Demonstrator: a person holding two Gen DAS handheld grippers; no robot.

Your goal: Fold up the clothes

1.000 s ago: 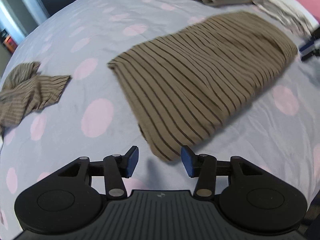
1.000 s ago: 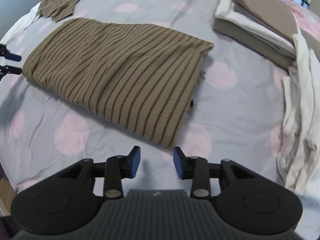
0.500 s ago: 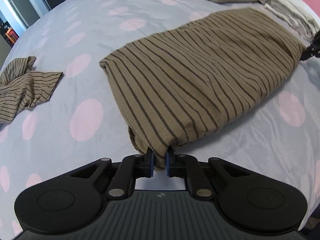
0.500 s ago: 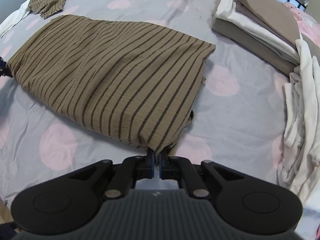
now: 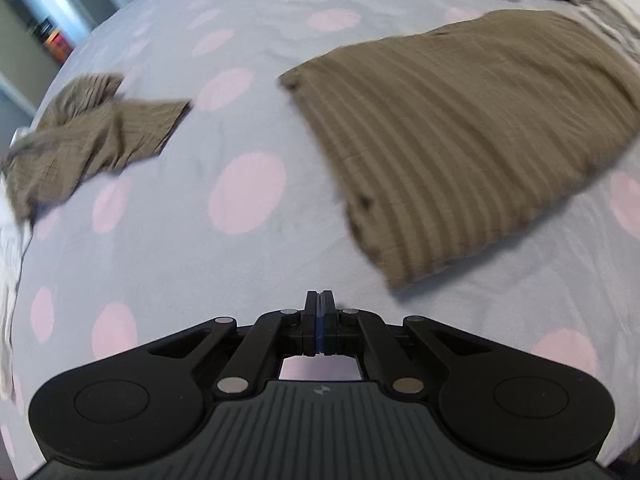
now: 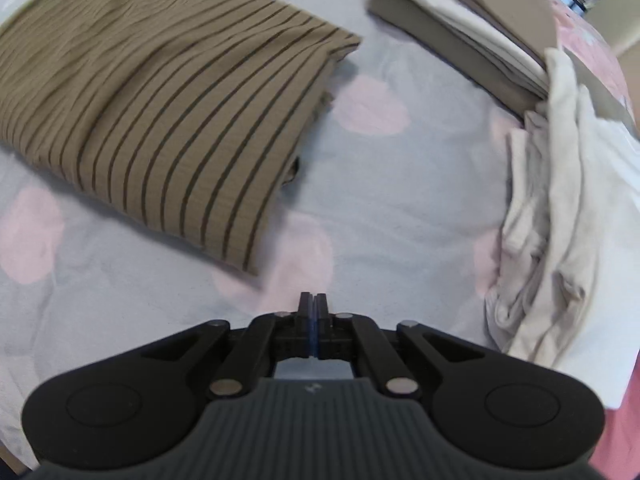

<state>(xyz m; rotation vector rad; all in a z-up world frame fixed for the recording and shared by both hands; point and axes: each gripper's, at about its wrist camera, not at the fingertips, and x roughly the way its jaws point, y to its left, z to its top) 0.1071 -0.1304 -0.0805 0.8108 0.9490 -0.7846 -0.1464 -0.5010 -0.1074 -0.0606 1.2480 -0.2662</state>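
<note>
The striped garment (image 6: 160, 112) is laid flat on the dotted sheet (image 6: 360, 208), ahead of both grippers. The left gripper (image 5: 319, 300) and right gripper (image 6: 313, 300) are pressed closed, with nothing held. For a square fold, the near corners should be gripped together and lifted evenly.

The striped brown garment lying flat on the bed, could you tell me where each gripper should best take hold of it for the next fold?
Probably at the two near corners of the striped brown garment. The left gripper faces one, the right gripper the other. Both corners lie free on the bedsheet, so come in low from the near edge; both grippers are shut and must open first.
</note>
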